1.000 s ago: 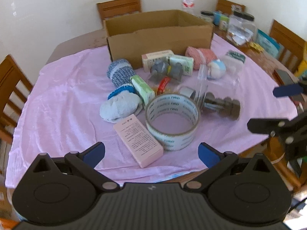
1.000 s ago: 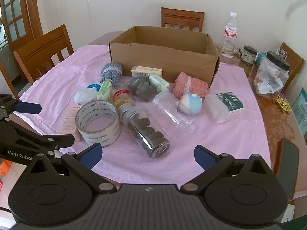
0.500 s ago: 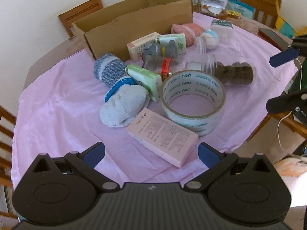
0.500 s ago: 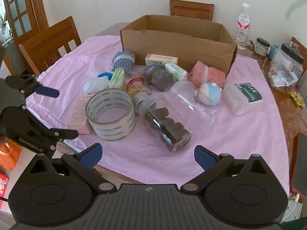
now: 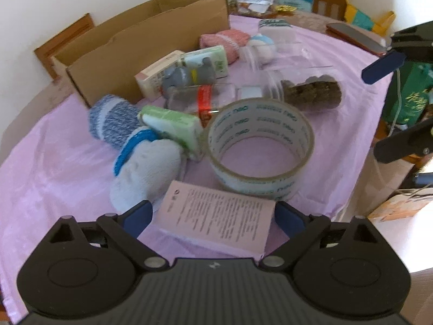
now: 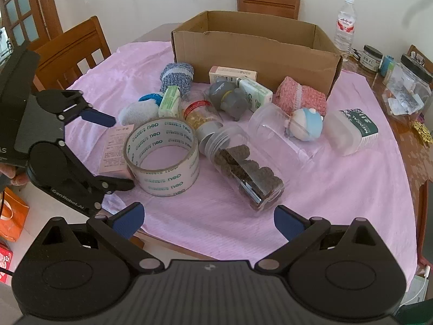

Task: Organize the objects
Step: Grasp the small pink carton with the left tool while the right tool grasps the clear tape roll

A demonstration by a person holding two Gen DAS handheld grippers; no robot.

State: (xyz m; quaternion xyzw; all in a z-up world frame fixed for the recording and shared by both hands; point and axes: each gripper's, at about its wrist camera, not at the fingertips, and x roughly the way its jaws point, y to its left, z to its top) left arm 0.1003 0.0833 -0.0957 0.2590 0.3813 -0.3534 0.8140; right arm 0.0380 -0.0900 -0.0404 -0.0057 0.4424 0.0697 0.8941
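Glossy plastic tape roll (image 6: 162, 157), matt cardboard box (image 6: 254, 54), knitted socks (image 6: 177, 77).

bright, soft daylight throughout; fisheye bending and dark corners at edges; left view slightly motion-blurred.

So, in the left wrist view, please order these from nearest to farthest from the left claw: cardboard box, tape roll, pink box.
1. pink box: between the open left claw fingers.
2. tape roll: just behind it, slightly right.
3. cardboard box: at the back, left of centre.

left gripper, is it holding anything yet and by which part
Nothing held. The left gripper is open, its fingers either side of the pink box; not closed on it.
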